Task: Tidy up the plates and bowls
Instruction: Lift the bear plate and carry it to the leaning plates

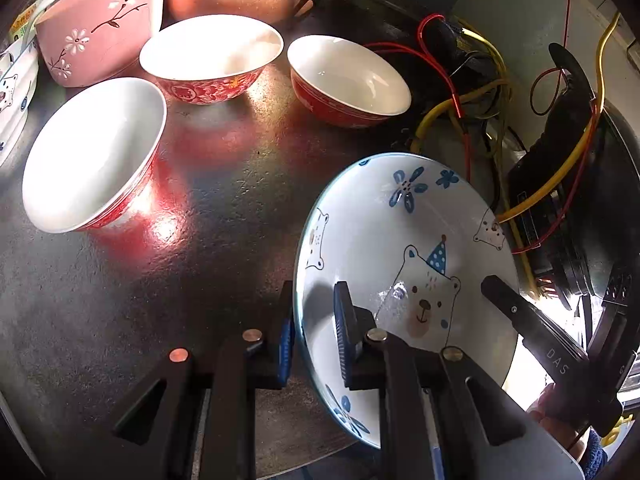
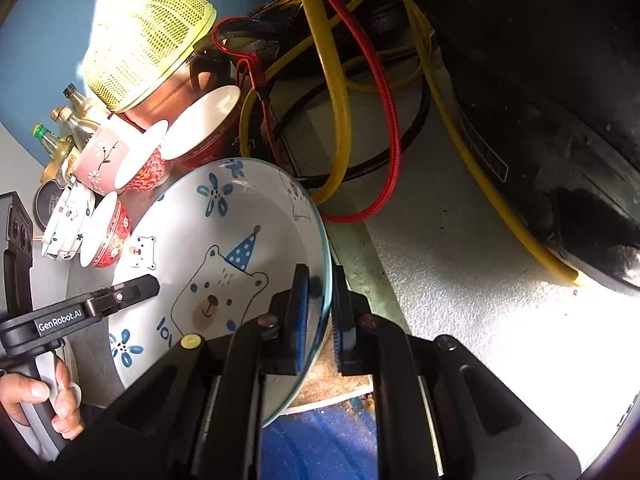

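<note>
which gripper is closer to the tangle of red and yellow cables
Right. The right gripper clamps the bear plate rim on the side facing the cables; the left gripper clamps the opposite rim, across the plate from them.

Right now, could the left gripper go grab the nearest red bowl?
Probably not yet. The left gripper is shut on the bear plate, which the right gripper clamps too. The countertop toward the nearest red bowl looks bare, though.

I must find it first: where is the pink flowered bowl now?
In the left wrist view the pink flowered bowl stands upper left, behind three red-patterned bowls.
</note>
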Demonstrator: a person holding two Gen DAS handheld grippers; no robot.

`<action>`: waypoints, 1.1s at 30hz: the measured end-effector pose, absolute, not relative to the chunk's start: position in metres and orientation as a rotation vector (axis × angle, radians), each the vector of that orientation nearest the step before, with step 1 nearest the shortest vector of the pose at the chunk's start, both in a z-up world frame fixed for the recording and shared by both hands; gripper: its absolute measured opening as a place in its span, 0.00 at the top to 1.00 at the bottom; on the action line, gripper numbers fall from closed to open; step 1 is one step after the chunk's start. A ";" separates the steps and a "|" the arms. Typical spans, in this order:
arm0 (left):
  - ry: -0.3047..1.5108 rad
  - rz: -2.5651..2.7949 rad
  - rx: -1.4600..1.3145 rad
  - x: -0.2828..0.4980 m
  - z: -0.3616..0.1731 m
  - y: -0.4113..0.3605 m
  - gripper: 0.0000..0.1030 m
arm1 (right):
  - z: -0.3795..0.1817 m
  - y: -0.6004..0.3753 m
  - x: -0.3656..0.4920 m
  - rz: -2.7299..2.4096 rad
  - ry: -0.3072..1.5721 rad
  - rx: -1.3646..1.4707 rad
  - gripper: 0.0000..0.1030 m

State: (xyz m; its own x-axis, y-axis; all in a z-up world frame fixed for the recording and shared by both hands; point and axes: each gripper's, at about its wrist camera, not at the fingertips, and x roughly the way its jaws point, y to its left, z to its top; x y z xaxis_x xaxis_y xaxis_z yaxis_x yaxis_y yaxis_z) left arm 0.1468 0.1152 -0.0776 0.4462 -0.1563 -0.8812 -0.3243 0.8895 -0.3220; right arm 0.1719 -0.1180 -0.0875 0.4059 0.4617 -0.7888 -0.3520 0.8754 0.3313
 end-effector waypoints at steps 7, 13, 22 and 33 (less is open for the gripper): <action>1.099 0.106 -0.486 0.124 -0.063 0.112 0.84 | -0.073 -0.115 0.158 0.530 1.015 0.110 0.89; 1.086 0.115 -0.487 0.105 -0.054 0.113 0.84 | -0.062 -0.110 0.145 0.553 1.002 0.095 0.89; 1.052 0.158 -0.507 0.068 -0.037 0.126 0.84 | -0.048 -0.092 0.125 0.610 0.985 0.063 0.89; 1.021 0.229 -0.539 0.027 -0.023 0.151 0.84 | -0.040 -0.056 0.106 0.689 0.978 0.022 0.89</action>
